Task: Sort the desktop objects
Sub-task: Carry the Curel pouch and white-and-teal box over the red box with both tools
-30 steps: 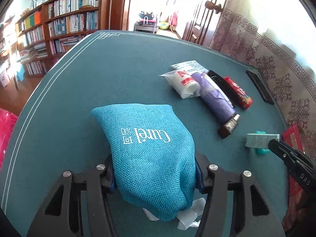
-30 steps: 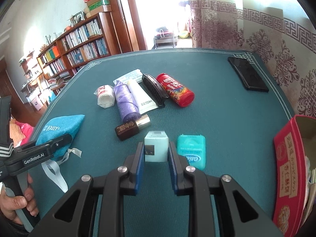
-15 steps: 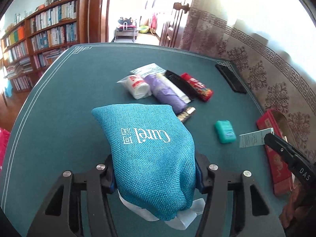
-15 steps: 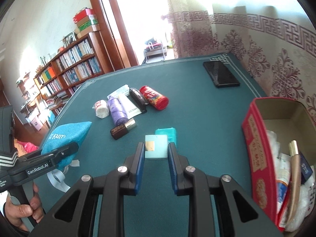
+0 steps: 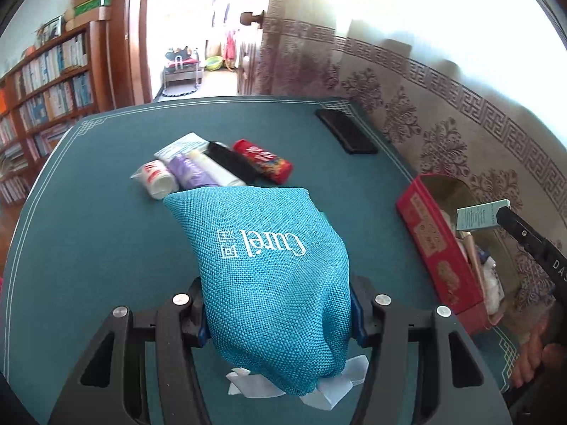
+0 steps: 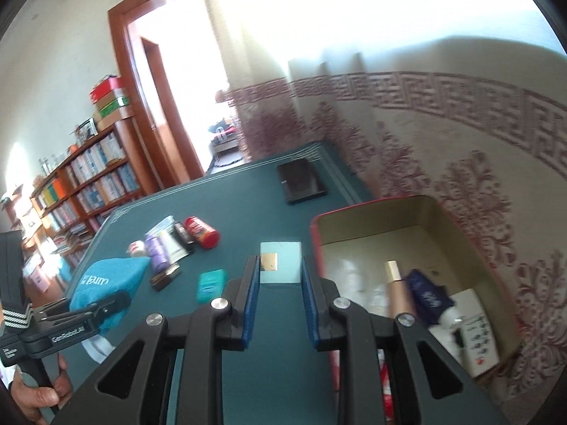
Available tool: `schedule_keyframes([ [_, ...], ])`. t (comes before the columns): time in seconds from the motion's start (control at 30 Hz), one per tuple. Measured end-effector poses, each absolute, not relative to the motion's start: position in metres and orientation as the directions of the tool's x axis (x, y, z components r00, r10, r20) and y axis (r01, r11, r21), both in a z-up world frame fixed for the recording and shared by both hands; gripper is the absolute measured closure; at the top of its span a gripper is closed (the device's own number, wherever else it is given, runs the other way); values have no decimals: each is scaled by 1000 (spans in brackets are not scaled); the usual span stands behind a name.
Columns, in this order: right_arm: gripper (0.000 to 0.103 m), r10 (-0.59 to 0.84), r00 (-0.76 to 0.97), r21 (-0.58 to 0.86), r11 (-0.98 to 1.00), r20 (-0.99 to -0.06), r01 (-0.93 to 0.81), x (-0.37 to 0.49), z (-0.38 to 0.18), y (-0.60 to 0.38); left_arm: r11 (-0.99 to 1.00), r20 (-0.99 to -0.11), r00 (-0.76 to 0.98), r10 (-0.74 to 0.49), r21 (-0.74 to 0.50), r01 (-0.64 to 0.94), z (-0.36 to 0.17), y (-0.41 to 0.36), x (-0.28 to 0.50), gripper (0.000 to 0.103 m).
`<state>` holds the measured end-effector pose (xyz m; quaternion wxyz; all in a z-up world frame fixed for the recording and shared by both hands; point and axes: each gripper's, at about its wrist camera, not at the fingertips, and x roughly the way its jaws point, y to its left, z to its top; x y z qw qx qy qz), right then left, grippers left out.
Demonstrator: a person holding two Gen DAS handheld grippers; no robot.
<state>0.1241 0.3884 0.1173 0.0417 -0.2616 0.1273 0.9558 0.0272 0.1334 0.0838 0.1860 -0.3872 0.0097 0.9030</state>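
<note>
The right claw (image 6: 280, 276) is closed on a small pale green cardboard box (image 6: 280, 262), held above the counter just beside the near wall of the open red tin box (image 6: 320, 233). This red tin box is the landmark here. Inside it lie a beige tube with a gold cap (image 6: 398, 292), a dark blue tube (image 6: 427, 294) and a white carton (image 6: 476, 336).

The left claw (image 5: 278, 313) grips a teal woven fabric pouch (image 5: 273, 269) with white lettering, further from the tin, over the green felt counter (image 5: 88, 230). White ribbons (image 5: 333, 386) hang under the pouch.

Well apart from the tin, on its far left side, a row of small things waits: a red cylindrical can (image 5: 264, 160), a black comb (image 5: 232, 163), a purple roll (image 5: 187, 173) and a white wrapped roll (image 5: 156, 179). A flat teal plastic floss case (image 6: 211, 283) lies nearer. A black phone (image 6: 300, 181) rests beyond the tin.

The risk, as it seems, is at the release. If the box is let go before it passes the rim, it can strike the wall and fall on the counter. The hanging ribbons could also catch on the tin's edge when the pouch follows.
</note>
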Motion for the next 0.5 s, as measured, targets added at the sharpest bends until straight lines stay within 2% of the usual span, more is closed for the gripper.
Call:
schedule_keyframes([
  [0.27,77,124,-841,197,-944,-527,-263,154,115,433,-901,-696,-616,369,-104,-422,95,178,40,43],
  [0.5,77,159,-824,194,-932,-544,-307,162,106,456,-857,-685,-597,418,-79,-509,107,227,53,43],
])
